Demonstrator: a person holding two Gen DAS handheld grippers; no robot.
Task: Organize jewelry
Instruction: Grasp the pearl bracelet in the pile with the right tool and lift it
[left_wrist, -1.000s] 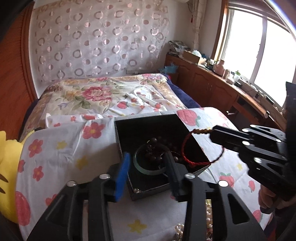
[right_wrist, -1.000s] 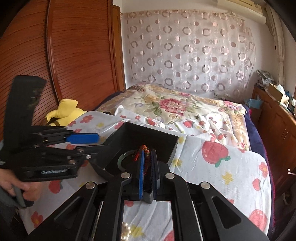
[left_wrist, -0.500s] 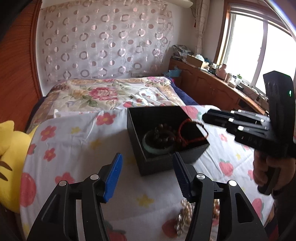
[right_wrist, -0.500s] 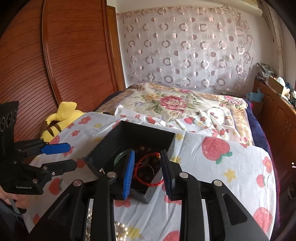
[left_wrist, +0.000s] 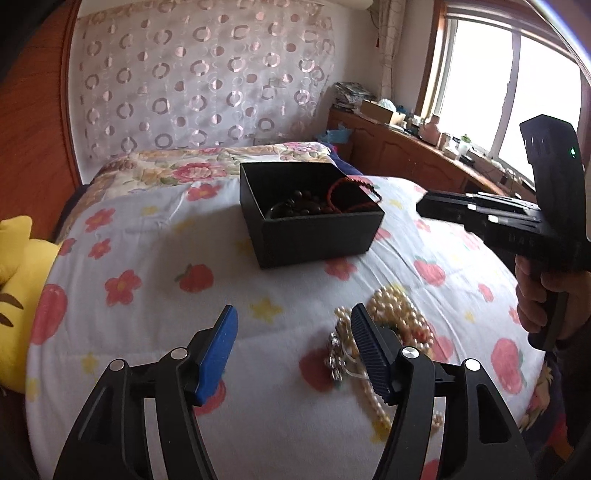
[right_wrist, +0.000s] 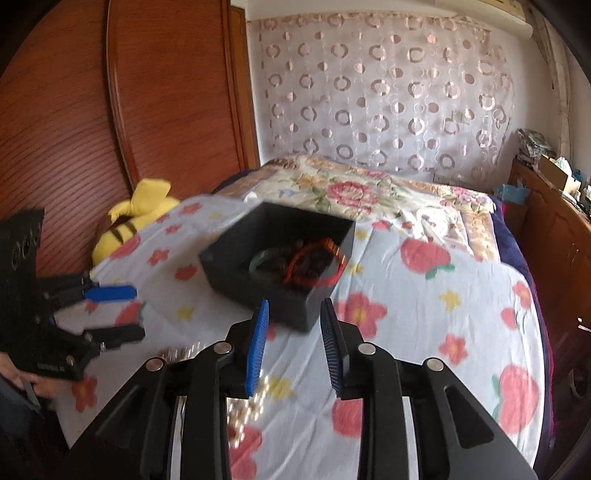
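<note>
A black open box (left_wrist: 314, 230) (right_wrist: 258, 284) stands on the flowered bedspread. Inside it lie a dark bead bracelet (left_wrist: 306, 205), a green bangle (right_wrist: 258, 260) and a red cord bracelet (left_wrist: 351, 194) (right_wrist: 314, 264) that drapes over the box's rim. A pearl necklace (left_wrist: 402, 325) and a small silver piece (left_wrist: 334, 356) lie on the spread in front of the box. My left gripper (left_wrist: 291, 328) hovers just left of the pearls, its jaws opening with nothing between them. My right gripper (right_wrist: 293, 325) is open and empty, pulled back from the box.
A yellow plush toy (left_wrist: 14, 258) (right_wrist: 136, 214) lies at the bed's left edge by the wooden headboard (right_wrist: 110, 129). A wooden cabinet (left_wrist: 406, 155) with clutter runs under the window on the right. A hand (left_wrist: 535, 295) holds the right gripper's handle.
The right gripper opened and left the red cord bracelet in the box, then drew back. The left gripper drew back from the box toward the pearls and widened its jaws.
</note>
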